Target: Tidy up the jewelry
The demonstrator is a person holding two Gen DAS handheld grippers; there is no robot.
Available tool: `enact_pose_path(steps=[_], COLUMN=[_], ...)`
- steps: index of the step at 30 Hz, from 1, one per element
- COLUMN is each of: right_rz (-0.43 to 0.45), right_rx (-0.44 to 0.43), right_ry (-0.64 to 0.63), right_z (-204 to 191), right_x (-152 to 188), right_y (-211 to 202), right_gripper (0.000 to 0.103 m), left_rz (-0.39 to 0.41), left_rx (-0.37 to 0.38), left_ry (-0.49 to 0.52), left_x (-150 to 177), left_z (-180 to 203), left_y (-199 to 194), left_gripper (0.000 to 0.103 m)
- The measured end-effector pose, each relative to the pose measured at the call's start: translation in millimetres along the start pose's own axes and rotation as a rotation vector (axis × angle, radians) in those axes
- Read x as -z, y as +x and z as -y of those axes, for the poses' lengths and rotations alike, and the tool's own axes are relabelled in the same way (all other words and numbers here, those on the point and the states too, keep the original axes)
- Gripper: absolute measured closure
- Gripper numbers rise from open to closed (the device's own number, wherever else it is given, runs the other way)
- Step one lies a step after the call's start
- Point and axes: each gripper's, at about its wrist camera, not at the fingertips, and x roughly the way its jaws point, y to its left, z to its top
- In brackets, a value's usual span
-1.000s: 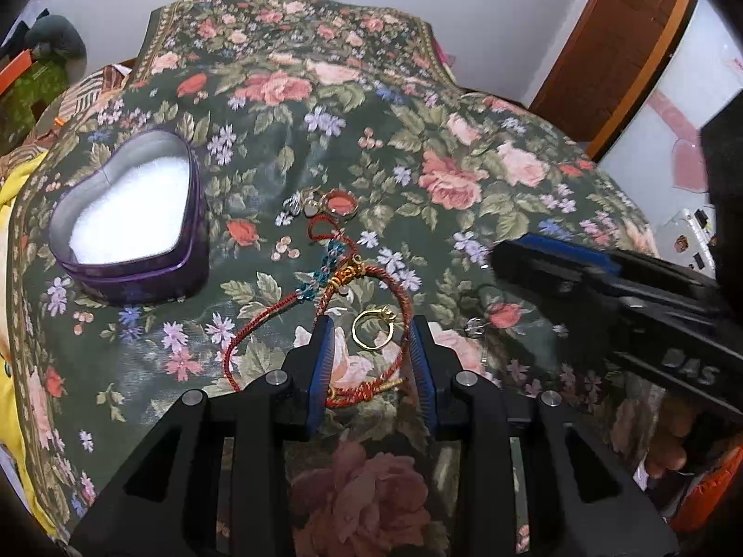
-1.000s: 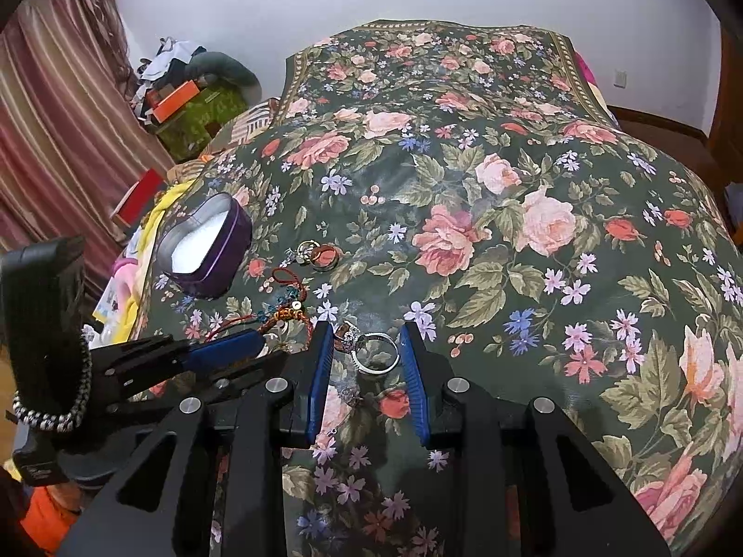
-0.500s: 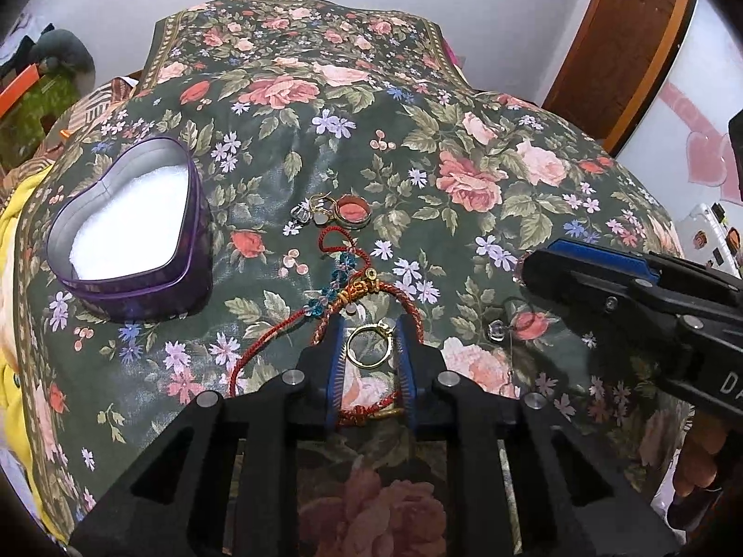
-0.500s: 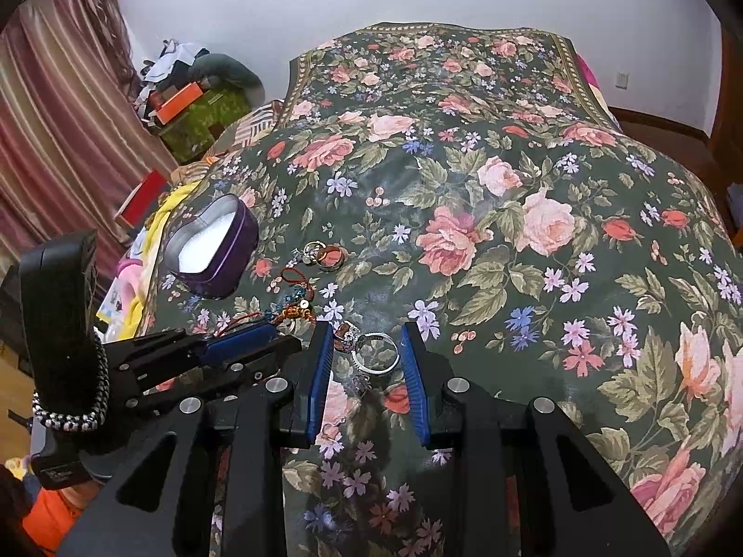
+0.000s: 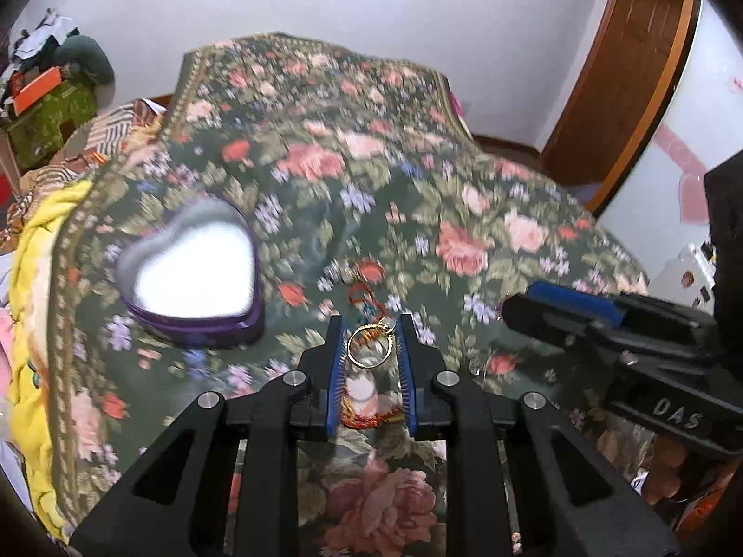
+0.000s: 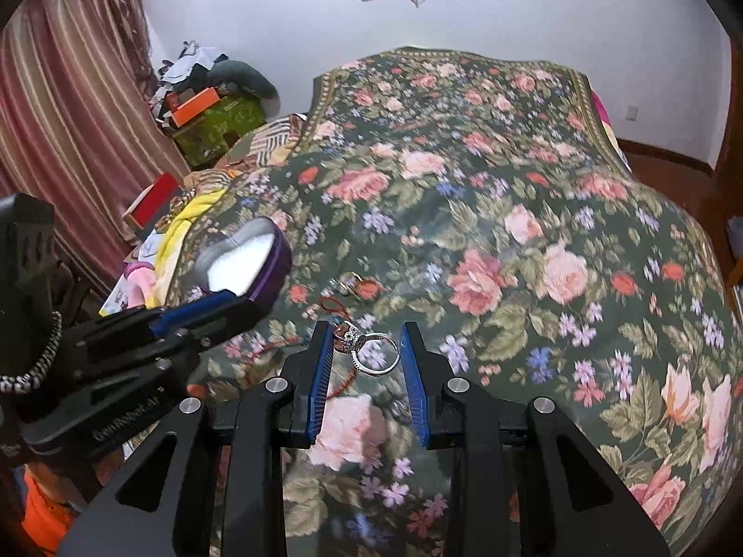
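A gold ring (image 5: 370,347) hangs clear of the bed with my left gripper (image 5: 370,325) shut on it. Below it on the floral bedspread (image 5: 487,241) lies a red cord bracelet (image 5: 367,298). A small cluster of trinkets (image 5: 362,271) sits just beyond it. To the left stands an open purple heart-shaped tin (image 5: 190,274) with a white lining. My right gripper (image 6: 366,329) is shut on a silver stone-set ring (image 6: 377,353), also raised off the cover. The left gripper (image 6: 232,306) shows at the left of the right wrist view, near the tin (image 6: 246,262).
A yellow blanket (image 5: 32,278) lines the bed's left edge. Beyond it are boxes and clothes (image 6: 209,106) and a striped curtain (image 6: 69,93). A wooden door (image 5: 627,69) stands at the far right. The right gripper (image 5: 524,308) crosses the right side of the left wrist view.
The left jaws closed on the gold ring and lifted it off the red bracelet. The right gripper rose a little with the silver ring. Both views now tilt up toward the wall.
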Motion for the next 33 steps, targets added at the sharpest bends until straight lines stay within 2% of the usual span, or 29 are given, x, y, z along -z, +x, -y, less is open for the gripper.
enact_pose_path(steps=[7, 17, 25, 33], right_rz=[0.040, 0.084, 0.111, 0.085], right_rx=[-0.012, -0.043, -0.079, -0.099], right_ry=[-0.054, -0.113, -0.161, -0.183], right_z=[-24, -52, -75, -86], right_x=[-17, -39, -56, -63], right_y=[-1, 4, 15, 41], right_gripper=[0.076, 0.076, 0.076, 0.076], left_rz=[0.099, 0.201, 0.256, 0.267], left_rx=[-0.035, -0.102, -0.140, -0.161], left_ry=[-0.033, -0.072, -0.099, -0.130], left_x=[-12, -22, -32, -39], left_z=[-21, -53, -75, -97], left_y=[-37, -71, -83, -77], left_gripper=[0.083, 0.083, 0.083, 0.083])
